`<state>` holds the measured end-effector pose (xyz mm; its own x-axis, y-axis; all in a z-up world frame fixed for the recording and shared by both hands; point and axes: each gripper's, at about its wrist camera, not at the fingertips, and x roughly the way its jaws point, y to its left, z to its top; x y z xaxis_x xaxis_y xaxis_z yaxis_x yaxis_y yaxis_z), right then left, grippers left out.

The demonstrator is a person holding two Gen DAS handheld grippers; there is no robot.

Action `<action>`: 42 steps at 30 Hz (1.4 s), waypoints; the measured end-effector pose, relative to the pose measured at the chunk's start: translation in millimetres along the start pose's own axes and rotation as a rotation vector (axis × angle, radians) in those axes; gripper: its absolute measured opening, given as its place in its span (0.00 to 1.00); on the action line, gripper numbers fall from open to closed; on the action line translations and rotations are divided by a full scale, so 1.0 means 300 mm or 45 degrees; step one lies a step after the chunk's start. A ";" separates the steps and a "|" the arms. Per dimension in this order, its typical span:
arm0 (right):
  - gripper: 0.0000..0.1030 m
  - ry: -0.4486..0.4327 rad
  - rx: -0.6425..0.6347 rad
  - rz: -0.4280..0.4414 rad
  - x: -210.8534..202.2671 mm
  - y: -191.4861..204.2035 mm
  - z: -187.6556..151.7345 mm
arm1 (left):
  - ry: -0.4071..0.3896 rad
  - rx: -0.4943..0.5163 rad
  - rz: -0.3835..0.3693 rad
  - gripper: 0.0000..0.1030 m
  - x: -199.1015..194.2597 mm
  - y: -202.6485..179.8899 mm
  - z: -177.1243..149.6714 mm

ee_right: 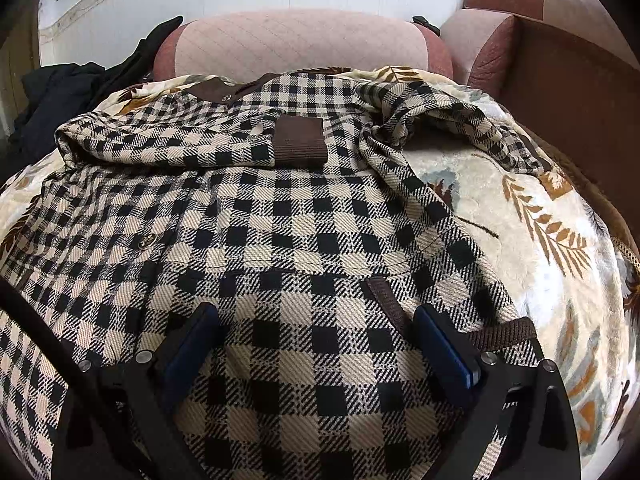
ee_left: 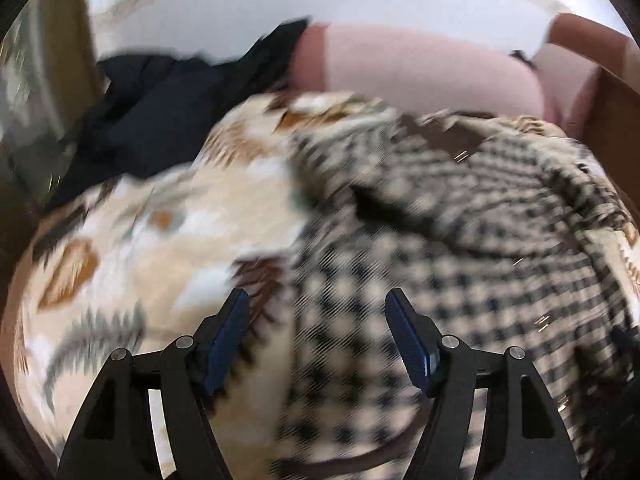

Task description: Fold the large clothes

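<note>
A black-and-cream checked jacket [ee_right: 304,216] with brown cuffs and collar lies spread on a leaf-patterned blanket [ee_right: 552,240]. One sleeve is folded across the chest, its brown cuff [ee_right: 299,140] on top. The other sleeve lies rumpled at the right. My right gripper [ee_right: 316,344] is open, low over the jacket's lower part near a brown pocket trim. In the blurred left wrist view, my left gripper [ee_left: 318,328] is open above the jacket's left edge [ee_left: 400,280], where it meets the blanket [ee_left: 140,248].
A pink bolster cushion [ee_right: 296,44] lies behind the jacket. A pile of dark clothes [ee_right: 68,88] sits at the back left. A brown wooden bed frame [ee_right: 576,96] rises at the right. A white wall is behind.
</note>
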<state>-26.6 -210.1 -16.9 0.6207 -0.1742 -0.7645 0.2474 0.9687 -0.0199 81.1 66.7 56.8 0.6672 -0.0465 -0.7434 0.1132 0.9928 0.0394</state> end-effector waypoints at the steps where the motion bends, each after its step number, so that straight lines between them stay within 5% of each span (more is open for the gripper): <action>1: 0.96 0.020 -0.003 0.002 -0.003 -0.002 0.009 | 0.025 -0.048 -0.012 0.67 0.011 0.042 -0.017; 7: 0.91 -0.056 0.036 0.028 -0.094 -0.021 0.162 | 0.044 -0.252 -0.081 0.67 0.032 0.196 -0.027; 10: 0.91 0.048 0.159 0.185 0.014 -0.035 0.278 | 0.034 -0.285 -0.085 0.67 0.015 0.228 -0.039; 15: 0.81 0.243 0.422 0.264 0.274 -0.058 0.361 | 0.027 -0.291 -0.106 0.67 0.011 0.241 -0.048; 16: 0.75 0.232 0.456 0.265 0.292 -0.062 0.374 | 0.035 -0.285 -0.105 0.67 0.018 0.236 -0.047; 19: 0.12 0.223 0.519 0.354 0.318 -0.070 0.437 | 0.076 -0.270 -0.117 0.67 0.055 0.217 -0.055; 20: 0.10 0.202 0.519 0.322 0.308 -0.077 0.466 | 0.090 -0.264 -0.122 0.67 0.067 0.209 -0.057; 26: 0.09 0.201 0.333 -0.090 0.296 -0.139 0.489 | 0.161 -0.195 -0.121 0.67 0.111 0.121 -0.075; 31: 0.10 0.162 0.273 -0.080 0.144 -0.234 0.370 | 0.167 -0.134 -0.125 0.67 0.105 0.060 -0.106; 33: 0.22 0.138 0.247 -0.088 0.078 -0.267 0.324 | 0.162 -0.096 -0.098 0.67 0.112 0.029 -0.127; 35: 0.45 0.113 0.247 -0.081 0.024 -0.308 0.275 | 0.125 -0.043 -0.041 0.68 0.112 -0.005 -0.145; 42: 0.46 0.119 0.347 -0.098 0.027 -0.464 0.193 | 0.068 -0.041 0.036 0.80 0.111 -0.010 -0.163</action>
<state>-12.8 -356.6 16.9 0.5242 -0.2160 -0.8238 0.4899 0.8677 0.0841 67.0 67.6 -0.8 0.6295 -0.0136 -0.7769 0.0709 0.9967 0.0400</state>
